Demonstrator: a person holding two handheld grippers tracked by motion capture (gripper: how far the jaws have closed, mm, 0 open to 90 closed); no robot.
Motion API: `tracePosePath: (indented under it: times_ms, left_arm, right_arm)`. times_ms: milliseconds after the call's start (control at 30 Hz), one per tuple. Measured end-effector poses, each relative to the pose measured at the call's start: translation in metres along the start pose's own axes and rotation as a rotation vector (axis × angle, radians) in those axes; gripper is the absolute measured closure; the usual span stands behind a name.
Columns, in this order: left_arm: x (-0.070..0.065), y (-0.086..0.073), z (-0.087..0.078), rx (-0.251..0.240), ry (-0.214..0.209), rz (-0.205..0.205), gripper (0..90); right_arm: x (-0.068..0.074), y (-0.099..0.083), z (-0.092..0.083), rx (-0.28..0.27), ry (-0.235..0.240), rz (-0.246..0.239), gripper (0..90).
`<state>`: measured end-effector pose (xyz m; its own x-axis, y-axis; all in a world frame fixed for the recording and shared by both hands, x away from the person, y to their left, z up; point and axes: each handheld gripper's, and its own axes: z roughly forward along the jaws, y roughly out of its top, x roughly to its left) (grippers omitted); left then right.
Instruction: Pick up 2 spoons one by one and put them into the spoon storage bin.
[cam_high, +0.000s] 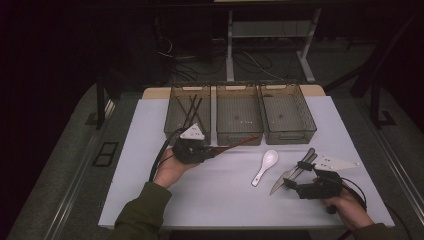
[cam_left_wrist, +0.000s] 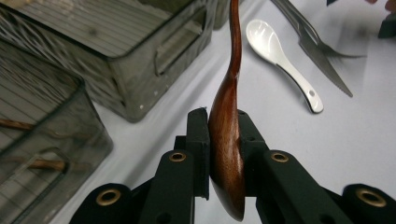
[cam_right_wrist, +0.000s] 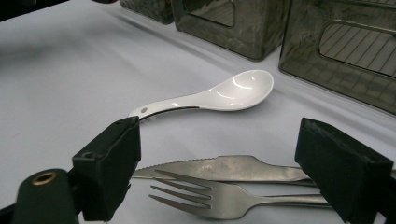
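Left gripper (cam_high: 212, 151) has its jaws clamped tight on the bowl end of a wooden spoon (cam_left_wrist: 227, 140), held on edge between the pads. Spoon's long axis runs out from the jaws toward the right and slightly far, handle tip ending in front of the near wall of the middle bin (cam_high: 239, 137). Spoon is off the desk (cam_high: 200, 195), carried at the near edge of the bin row.

That's the relation that matters: three grey mesh bins side by side at the far edge. Left bin (cam_high: 173, 120) holds dark sticks, probably chopsticks; middle and right bin (cam_high: 310, 120) look empty. Left hand is nearest the left and middle bins, so my guess is a drop into the middle one, swinging the handle round to lie along its length.

Right gripper (cam_high: 295, 184) sits low at the near right, jaws wide apart, straddling a metal knife (cam_right_wrist: 224, 168) and fork (cam_right_wrist: 210, 198) lying together; pads not touching either. White ceramic spoon (cam_high: 265, 166) lies flat between the two hands, bowl far, handle near.

No brands, labels or writing readable anywhere.
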<state>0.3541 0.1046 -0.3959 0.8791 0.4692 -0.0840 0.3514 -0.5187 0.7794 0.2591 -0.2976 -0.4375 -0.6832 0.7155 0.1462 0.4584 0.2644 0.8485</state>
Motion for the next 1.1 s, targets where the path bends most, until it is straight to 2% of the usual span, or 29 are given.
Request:
tracePosePath:
  times_ms: [500,600,700,767,1000,1100]
  left_arm:
    - [0.016,0.030,0.002,-0.052,0.084,-0.038,78.9]
    - [0.020,0.037,0.005,-0.043,0.112,-0.046,78.9]
    - [0.025,0.043,0.009,-0.045,0.142,-0.071,78.9]
    - [0.029,0.047,0.011,-0.035,0.149,-0.066,78.9]
    - [0.039,0.062,0.026,-0.035,0.190,-0.104,78.9]
    - [0.044,0.068,0.033,-0.014,0.208,-0.102,78.9]
  right_arm:
    - [0.000,0.000,0.000,-0.001,-0.002,0.004,14.0]
    - [0.000,0.000,0.000,-0.002,-0.002,0.004,14.0]
    - [0.000,0.000,0.000,-0.002,-0.002,0.003,14.0]
    - [0.000,0.000,0.000,-0.002,-0.002,0.004,14.0]
    - [0.000,0.000,0.000,-0.001,-0.002,0.004,14.0]
    - [0.000,0.000,0.000,-0.002,-0.001,0.004,14.0]
